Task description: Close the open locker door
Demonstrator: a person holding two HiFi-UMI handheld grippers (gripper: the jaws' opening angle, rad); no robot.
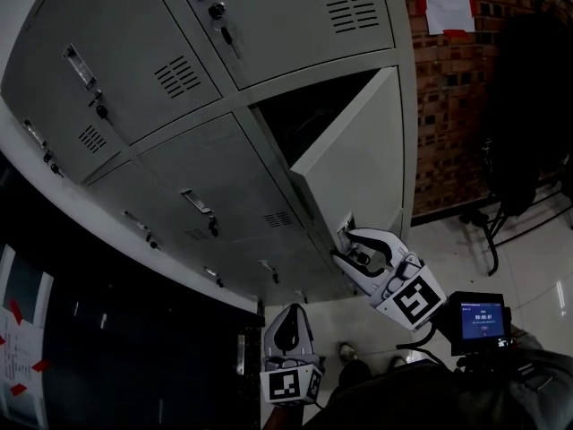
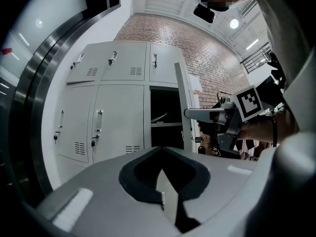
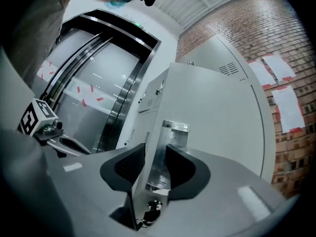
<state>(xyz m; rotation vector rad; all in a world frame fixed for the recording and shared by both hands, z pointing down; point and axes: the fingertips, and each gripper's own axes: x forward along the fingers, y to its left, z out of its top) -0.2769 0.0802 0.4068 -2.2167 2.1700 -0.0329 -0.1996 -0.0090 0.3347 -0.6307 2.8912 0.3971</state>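
Note:
The open locker door [image 1: 358, 150] stands out from the grey locker bank, with the dark compartment [image 1: 304, 115] behind it. My right gripper [image 1: 351, 245] is at the door's free edge, low down, shut on the metal door handle [image 3: 165, 152]. In the right gripper view [image 3: 157, 164] the pads sit on either side of the handle and door edge, with a key below them. My left gripper [image 1: 288, 316] hangs lower and nearer me, shut and empty, away from the lockers. The left gripper view [image 2: 163, 179] shows the door [image 2: 182, 102] edge-on and the right gripper [image 2: 217, 115] at it.
Closed lockers [image 1: 179, 70] with handles and keys fill the bank left of and above the open one. A brick wall [image 1: 448, 88] with taped papers [image 1: 445, 3] is on the right, with a dark chair [image 1: 528, 106] on the tiled floor [image 1: 528, 267]. Steel-framed lift doors [image 3: 98, 98] are behind.

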